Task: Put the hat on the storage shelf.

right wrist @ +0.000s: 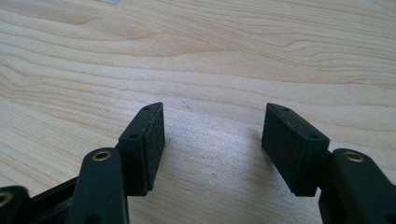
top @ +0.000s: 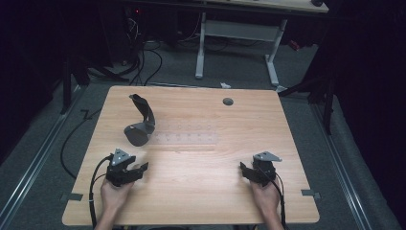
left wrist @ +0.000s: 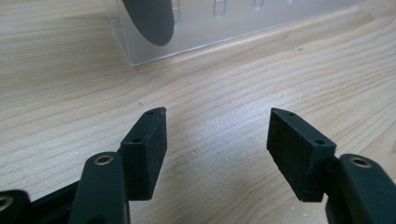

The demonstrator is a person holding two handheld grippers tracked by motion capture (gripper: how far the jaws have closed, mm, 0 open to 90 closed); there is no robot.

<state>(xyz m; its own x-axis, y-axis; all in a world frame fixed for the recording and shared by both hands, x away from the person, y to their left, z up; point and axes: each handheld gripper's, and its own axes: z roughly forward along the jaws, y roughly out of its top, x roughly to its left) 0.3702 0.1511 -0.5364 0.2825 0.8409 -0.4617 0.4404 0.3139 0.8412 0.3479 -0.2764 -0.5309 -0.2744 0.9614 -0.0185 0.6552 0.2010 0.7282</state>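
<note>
High view: both grippers are waiting spread and empty near the table's (top: 201,191) front edge.
Beyond the left gripper (top: 135,171), the dark curved stand (top: 142,120) is sitting beside a clear rack (top: 186,138); probably stiff, light, best pinched at its neck.

We see the dark grey curved plastic piece (left wrist: 150,21) and the clear acrylic rack (left wrist: 224,23) behind it cut off by the top edge.

A: Locate the curved stand (top: 140,125).
B: It sits on the table (top: 201,191), left of centre, at the left end of the clear rack (top: 184,138).
A: And the grippers?
B: Both nearer the person's edge (well apart): left gripper (top: 136,171) before the stand, right gripper (top: 248,172) opposite.
</note>
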